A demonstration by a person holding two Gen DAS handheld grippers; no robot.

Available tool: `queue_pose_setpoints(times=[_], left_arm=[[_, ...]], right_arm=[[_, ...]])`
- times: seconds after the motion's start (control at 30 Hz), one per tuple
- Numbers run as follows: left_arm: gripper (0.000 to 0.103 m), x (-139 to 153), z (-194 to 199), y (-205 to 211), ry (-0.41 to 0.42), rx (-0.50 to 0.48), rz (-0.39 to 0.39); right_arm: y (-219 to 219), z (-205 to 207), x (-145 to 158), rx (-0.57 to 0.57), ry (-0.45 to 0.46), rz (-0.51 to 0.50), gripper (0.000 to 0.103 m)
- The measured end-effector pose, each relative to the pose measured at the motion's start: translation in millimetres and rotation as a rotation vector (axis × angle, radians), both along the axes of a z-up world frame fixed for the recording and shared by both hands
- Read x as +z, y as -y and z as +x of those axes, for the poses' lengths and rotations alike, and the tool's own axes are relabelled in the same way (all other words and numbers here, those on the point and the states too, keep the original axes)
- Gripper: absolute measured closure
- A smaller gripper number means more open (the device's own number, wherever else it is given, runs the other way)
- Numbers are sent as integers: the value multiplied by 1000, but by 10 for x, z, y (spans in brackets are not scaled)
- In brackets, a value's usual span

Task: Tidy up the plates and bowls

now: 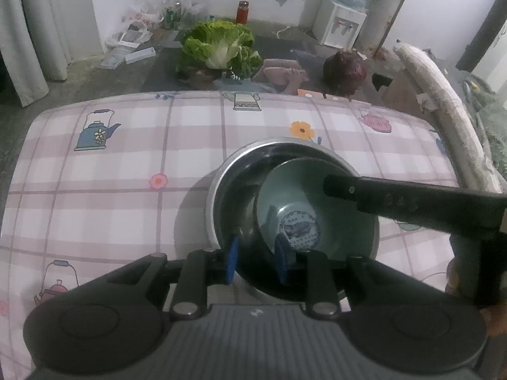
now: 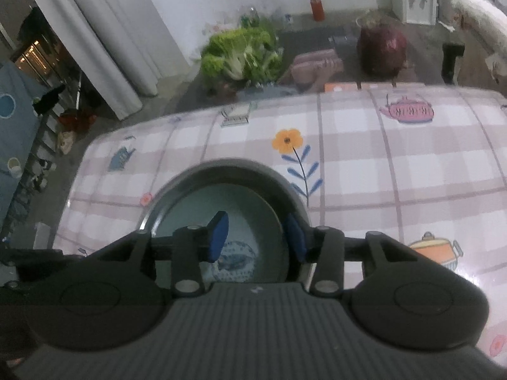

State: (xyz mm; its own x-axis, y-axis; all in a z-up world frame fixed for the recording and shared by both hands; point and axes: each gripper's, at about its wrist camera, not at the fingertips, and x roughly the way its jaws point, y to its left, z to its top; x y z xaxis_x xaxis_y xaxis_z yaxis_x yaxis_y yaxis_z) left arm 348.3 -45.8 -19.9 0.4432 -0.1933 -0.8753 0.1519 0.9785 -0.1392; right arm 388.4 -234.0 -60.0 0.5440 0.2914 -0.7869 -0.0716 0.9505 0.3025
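Nearest the lens, the left hand-held gripper (image 1: 256, 261) is seen with its blue pads parted over the near side of the steel bowl (image 1: 221, 177); one pad lies at the steel rim and the other (image 1: 280, 261) just inside the near edge of the green bowl (image 1: 285, 190). A gap shows between the pads, and no pressing on either rim can be made out, so the jaws are taken as open.

The green bowl is nested inside the steel bowl, slightly tilted, with a blue printed pattern at its bottom.

From the right wrist view, the right hand-held gripper (image 2: 257, 237) is likewise held with its pads spread, one over the green bowl (image 2: 247, 202) and the other (image 2: 294, 237) near the inner wall of the steel bowl (image 2: 228, 166); nothing is clamped between them.

The steel bowl stands on the tabletop (image 1: 111, 190), which is covered by a pink checked cloth printed with kettles and flowers.

Beyond the steel bowl, on the floor, a leafy cabbage (image 1: 218, 44) and a dark red cabbage (image 1: 344, 69) are seen. Farther behind, a water dispenser (image 1: 340, 25) stands by the wall.
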Motion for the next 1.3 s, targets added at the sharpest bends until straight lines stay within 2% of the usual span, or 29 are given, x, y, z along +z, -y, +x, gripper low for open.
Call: queue_pose_setpoints(times=[0.27, 0.4, 0.57, 0.67, 0.83, 0.97, 1.13, 1.3], left_arm=[[53, 181, -136, -162, 77, -7, -29], [48, 303, -291, -221, 108, -18, -43], [42, 470, -566, -300, 140, -42, -77], [37, 596, -780, -359, 175, -57, -89], [34, 760, -1150, -512, 217, -45, -112], [34, 807, -1493, -617, 257, -24, -90], [33, 777, -1936, -674, 298, -25, -48], [33, 625, -2328, -675, 299, -43, -27]], right_arm=[[103, -150, 171, -17, 47, 80, 59], [198, -367, 312, -22, 78, 116, 48], [354, -734, 521, -30, 105, 141, 43], [444, -1017, 675, -31, 138, 137, 36], [595, -1554, 884, -48, 183, 142, 31], [648, -1958, 948, -53, 193, 133, 31], [625, -2470, 911, -46, 185, 120, 31], [518, -2866, 781, -47, 167, 128, 31]])
